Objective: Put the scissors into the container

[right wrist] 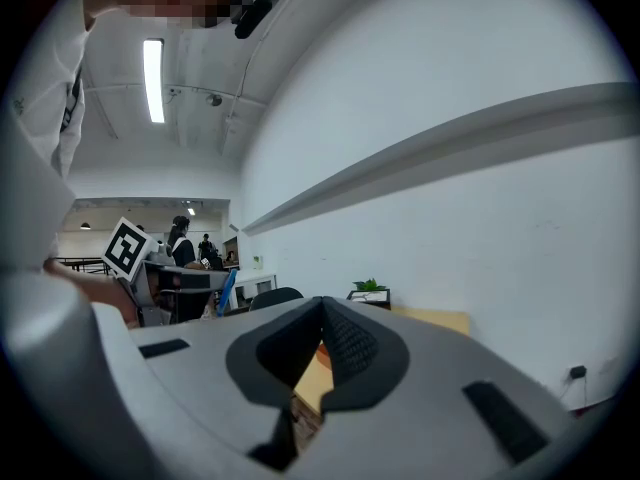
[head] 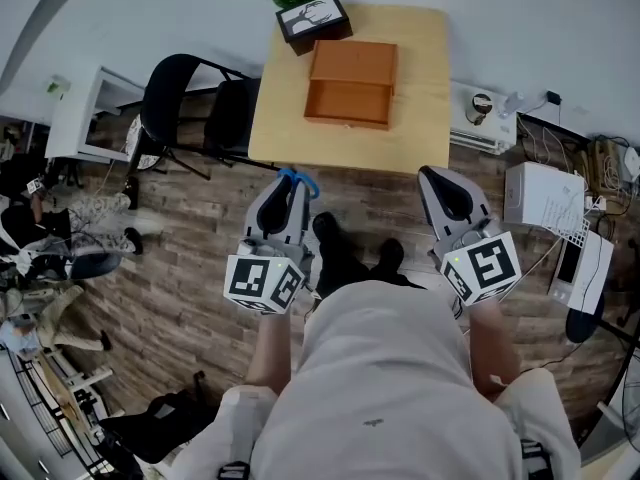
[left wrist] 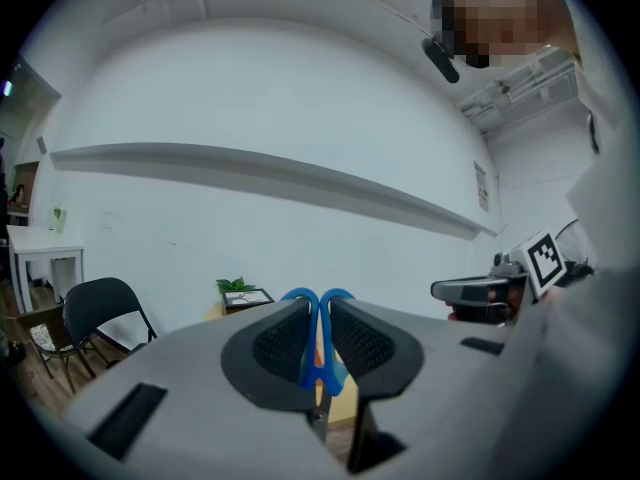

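Note:
Blue-handled scissors (left wrist: 318,343) stick up between the pads of my left gripper (left wrist: 319,340), which is shut on them; in the head view their handles (head: 299,181) peek past the left gripper (head: 284,203), held above the floor short of the table. My right gripper (head: 446,197) is shut with nothing in it, its pads meeting at the tips (right wrist: 322,338). The container is an open orange wooden box (head: 351,82) on the light wooden table (head: 420,128), ahead of both grippers.
A black-framed picture with a green plant (head: 311,13) stands at the table's far left corner. A black chair (head: 195,108) is left of the table. White boxes and cables (head: 548,200) lie on the floor at the right. The person's feet (head: 352,253) stand between the grippers.

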A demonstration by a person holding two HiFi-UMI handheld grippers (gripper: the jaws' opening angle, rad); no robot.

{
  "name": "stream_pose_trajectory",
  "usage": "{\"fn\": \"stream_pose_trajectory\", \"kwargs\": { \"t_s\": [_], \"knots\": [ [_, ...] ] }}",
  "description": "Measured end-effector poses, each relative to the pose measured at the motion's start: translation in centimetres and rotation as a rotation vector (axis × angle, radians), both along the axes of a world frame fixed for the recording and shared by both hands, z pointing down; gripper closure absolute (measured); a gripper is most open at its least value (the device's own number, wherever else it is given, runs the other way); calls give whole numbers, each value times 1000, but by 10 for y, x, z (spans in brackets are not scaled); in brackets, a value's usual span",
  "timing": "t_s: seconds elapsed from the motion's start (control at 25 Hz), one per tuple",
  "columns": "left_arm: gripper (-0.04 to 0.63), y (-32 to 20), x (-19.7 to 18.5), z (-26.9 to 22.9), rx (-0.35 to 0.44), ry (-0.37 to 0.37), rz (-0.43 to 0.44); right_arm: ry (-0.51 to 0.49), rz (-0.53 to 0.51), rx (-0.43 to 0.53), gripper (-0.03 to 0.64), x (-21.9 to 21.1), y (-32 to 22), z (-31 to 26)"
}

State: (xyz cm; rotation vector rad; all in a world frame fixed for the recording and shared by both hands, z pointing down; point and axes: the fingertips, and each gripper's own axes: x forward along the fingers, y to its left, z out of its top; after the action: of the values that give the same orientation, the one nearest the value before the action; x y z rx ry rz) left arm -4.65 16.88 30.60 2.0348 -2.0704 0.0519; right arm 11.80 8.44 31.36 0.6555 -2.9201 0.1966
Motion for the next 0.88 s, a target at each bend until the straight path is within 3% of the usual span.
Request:
{"fn": "stream_pose_trajectory", "kwargs": {
  "t_s": [0.44, 0.88],
  "knots": [
    [532, -11, -5, 12, -26, 5, 50, 31, 24, -30, 618, -5, -5, 16],
    [532, -61, -34, 16, -31, -2, 115, 39, 58, -33, 618, -36, -44, 11]
  ]
}}
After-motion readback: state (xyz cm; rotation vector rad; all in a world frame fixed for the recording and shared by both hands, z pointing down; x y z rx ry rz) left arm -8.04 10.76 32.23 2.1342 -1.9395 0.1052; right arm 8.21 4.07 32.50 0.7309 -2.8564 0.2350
